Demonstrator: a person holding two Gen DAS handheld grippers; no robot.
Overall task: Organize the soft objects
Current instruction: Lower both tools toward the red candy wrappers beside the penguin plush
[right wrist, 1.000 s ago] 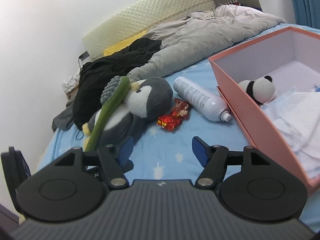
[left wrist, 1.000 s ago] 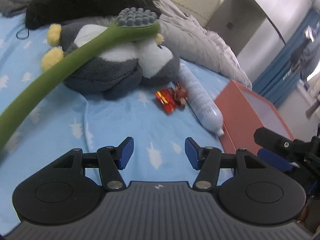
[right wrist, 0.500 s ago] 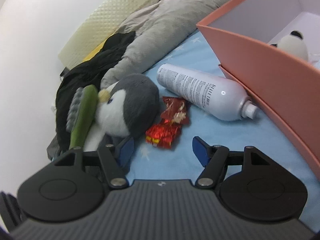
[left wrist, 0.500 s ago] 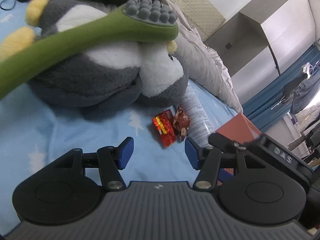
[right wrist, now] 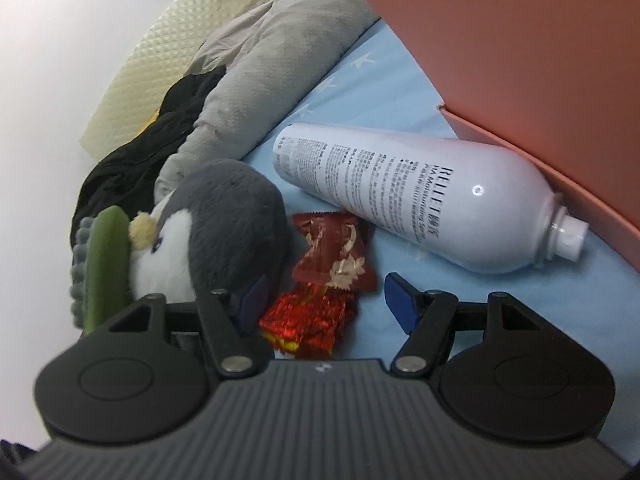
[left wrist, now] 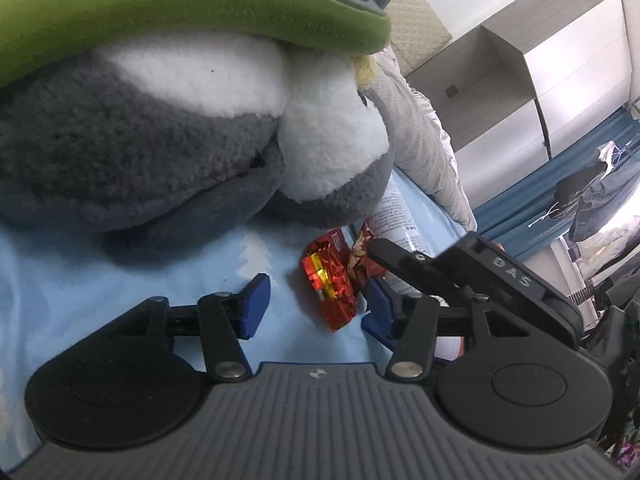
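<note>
Penguin plush lies on the bed under a green brush. Both the left gripper and right gripper hang spread and empty near the red wrappers. Lifting the brush off first should let the plush come away cleanly.

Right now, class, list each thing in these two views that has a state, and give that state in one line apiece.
left gripper: open, holding nothing.
right gripper: open, holding nothing.
penguin plush: lying on the bed, not gripped.
green massager: resting across the penguin.
white spray bottle: lying on its side.
red snack packets: lying loose between the jaws.
</note>
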